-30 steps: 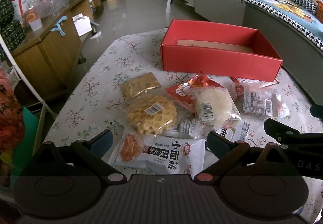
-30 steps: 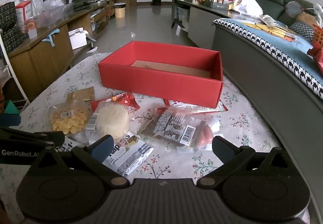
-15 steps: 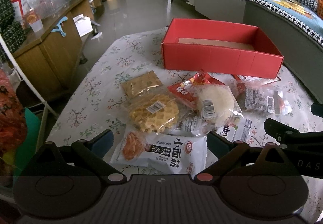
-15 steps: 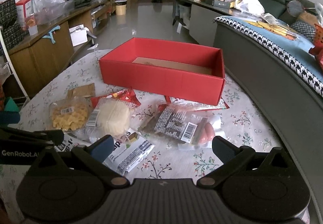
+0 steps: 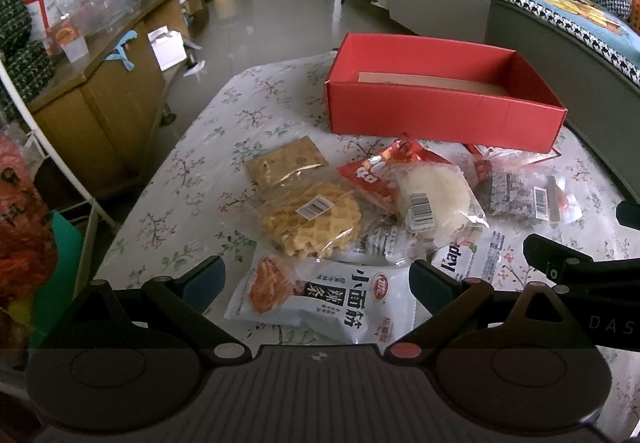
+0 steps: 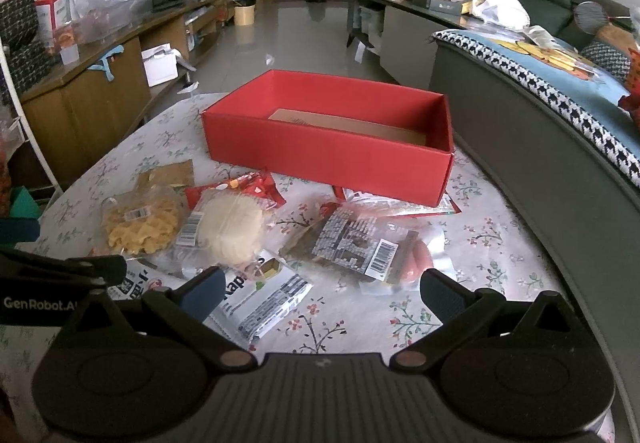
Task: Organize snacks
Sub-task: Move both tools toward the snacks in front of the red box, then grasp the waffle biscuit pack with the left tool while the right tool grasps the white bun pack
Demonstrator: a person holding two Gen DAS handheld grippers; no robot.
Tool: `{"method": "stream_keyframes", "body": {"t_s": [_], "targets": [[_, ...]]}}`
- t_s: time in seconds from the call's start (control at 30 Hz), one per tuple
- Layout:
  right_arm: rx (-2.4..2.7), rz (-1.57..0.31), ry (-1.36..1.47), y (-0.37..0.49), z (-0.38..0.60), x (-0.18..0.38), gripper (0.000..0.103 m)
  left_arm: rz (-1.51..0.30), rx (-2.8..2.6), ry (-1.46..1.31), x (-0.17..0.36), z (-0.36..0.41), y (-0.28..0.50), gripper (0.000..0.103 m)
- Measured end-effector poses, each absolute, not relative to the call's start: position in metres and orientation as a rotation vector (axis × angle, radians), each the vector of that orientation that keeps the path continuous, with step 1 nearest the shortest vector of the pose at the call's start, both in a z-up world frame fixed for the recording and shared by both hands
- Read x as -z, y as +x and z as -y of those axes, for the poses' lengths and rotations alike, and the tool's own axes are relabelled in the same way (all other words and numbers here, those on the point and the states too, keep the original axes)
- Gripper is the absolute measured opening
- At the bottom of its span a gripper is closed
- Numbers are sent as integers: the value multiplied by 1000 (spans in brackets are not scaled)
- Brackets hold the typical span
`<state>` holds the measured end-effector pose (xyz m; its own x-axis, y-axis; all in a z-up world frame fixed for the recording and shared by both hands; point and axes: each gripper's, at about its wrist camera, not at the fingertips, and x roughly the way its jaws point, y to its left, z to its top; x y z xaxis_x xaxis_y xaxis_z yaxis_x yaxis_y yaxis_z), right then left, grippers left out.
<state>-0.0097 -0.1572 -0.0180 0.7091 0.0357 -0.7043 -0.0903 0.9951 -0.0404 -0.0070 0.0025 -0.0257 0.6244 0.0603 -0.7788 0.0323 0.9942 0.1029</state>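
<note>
Both my grippers hang over the near edge of the table (image 5: 192, 179), empty. The left gripper (image 5: 316, 279) has its fingers spread wide, and the white noodle pack (image 5: 332, 297) lies between them below. The right gripper (image 6: 320, 289) is just as wide apart, above the white Kapa wrapper (image 6: 266, 297) and the dark sausage pack (image 6: 360, 243).

The snacks sit in a loose heap at the table's middle. From the left camera, the yellow waffle bag (image 5: 310, 221) is at 12 o'clock from the noodle pack and overlaps the brown cracker (image 5: 286, 163) behind it. The white bun (image 5: 434, 193) lies at 3 o'clock of the waffle bag, on top of a red packet (image 5: 376, 173).

The red box (image 6: 328, 141) stands open at 12 o'clock beyond the heap, with only a cardboard liner in it.
</note>
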Motion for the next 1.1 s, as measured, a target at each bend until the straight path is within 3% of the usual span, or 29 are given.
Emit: {"method": "stream_keyframes", "body": {"t_s": [0.73,1.1], "targets": [[-122,-815,-68,-3,146,21,103,-924,-30,94,28,-17,-6,100],[-127,-842,-11,15,150,18,103,-967,-63,-95,21,-85,9,103]]}}
